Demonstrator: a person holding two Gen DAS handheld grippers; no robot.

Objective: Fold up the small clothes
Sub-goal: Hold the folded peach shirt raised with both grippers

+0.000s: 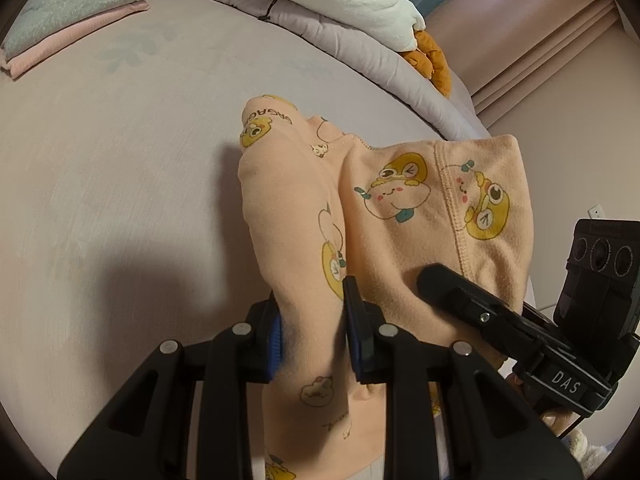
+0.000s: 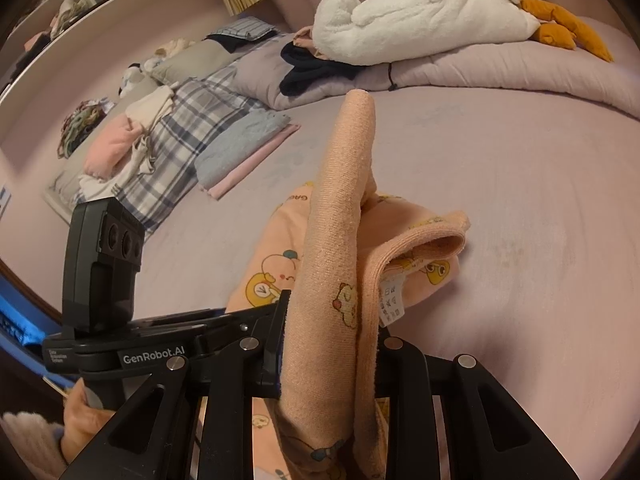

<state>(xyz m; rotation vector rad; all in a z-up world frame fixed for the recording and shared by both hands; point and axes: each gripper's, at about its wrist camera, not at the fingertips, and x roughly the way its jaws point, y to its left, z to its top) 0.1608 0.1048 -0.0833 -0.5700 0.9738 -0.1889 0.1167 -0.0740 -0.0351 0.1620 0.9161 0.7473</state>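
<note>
A small peach garment [image 1: 420, 208] printed with yellow cartoon frogs hangs folded over above the pale pink bedsheet [image 1: 120, 160]. My left gripper [image 1: 312, 320] is shut on a bunched fold of the garment, its blue pads pressed against the cloth. In the same view the right gripper [image 1: 448, 284] reaches in from the right, its black finger lying against the fabric. The right wrist view shows my right gripper [image 2: 324, 344] shut on a thick roll of the peach garment [image 2: 340, 240], which sticks up between its fingers. A white care label [image 2: 390, 300] dangles from the hem. The left gripper's camera block [image 2: 104, 264] stands at left.
Folded blue and pink clothes [image 2: 244, 148] lie stacked at the far left of the bed, beside a plaid cloth [image 2: 192, 128] and loose garments. A white plush toy with orange feet [image 2: 432, 12] rests on a rolled lilac duvet [image 2: 500, 68] at the back. A person's hand [image 2: 80, 412] holds the left gripper.
</note>
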